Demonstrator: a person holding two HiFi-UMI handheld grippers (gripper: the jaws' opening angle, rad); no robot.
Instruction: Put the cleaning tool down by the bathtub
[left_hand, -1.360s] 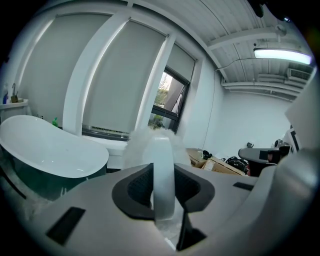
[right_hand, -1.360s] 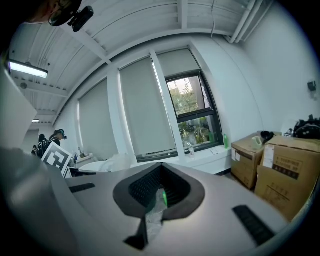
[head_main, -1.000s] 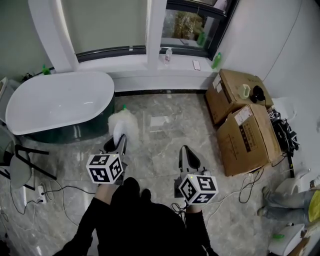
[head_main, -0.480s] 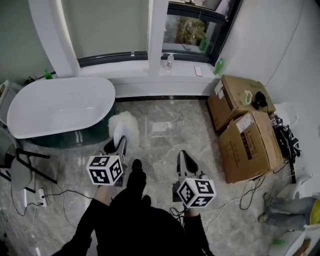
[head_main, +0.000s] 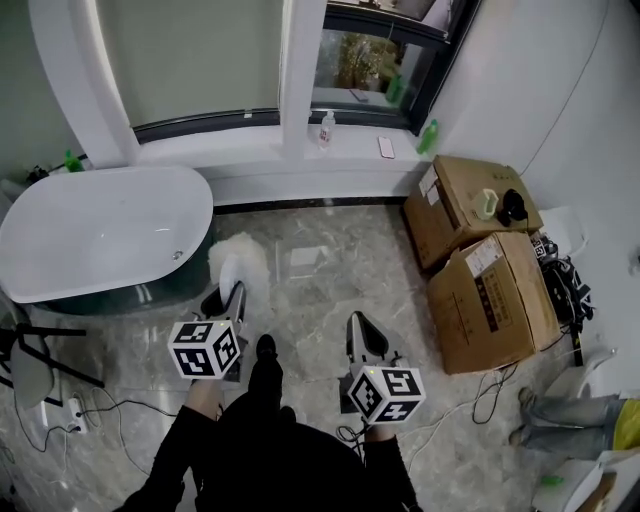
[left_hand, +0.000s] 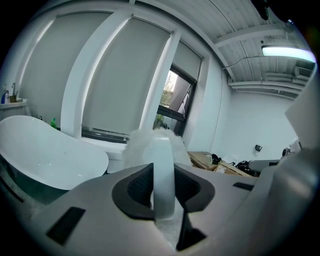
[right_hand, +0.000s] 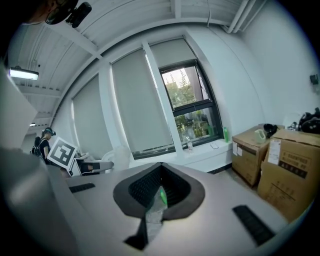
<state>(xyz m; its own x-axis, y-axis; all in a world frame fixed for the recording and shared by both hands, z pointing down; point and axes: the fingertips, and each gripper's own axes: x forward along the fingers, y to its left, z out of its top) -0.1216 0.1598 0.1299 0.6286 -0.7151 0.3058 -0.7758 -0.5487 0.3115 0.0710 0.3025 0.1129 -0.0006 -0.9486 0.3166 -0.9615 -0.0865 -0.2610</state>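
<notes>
- The bathtub (head_main: 100, 235) is seen at the far left, white and smooth-walled, standing on the marble floor (head_main: 320, 290).
- The cleaning tool (head_main: 238, 260), a duster with a fluffy white head and a flat pale handle (left_hand: 163, 170), is held just right of the tub's near end, above the floor, its head pointing away from the person.
- The left claw (head_main: 227, 296) is clenched on that flat handle; the pads are pressed against its two broad faces, with the fluffy head well clear ahead of them.
- The tool is judged light. The head is soft and will give under any pressure, so it offers no firm hold. The handle looks stiff, thin and rather smooth, so it could slip or twist if pinched on its narrow edges.
- The broad faces of the handle, close behind the head, are judged the best place for a grip, as now.
- The right claw (head_main: 365, 336) is held to the right, near the person, with its jaws drawn together and nothing gripped.
</notes>
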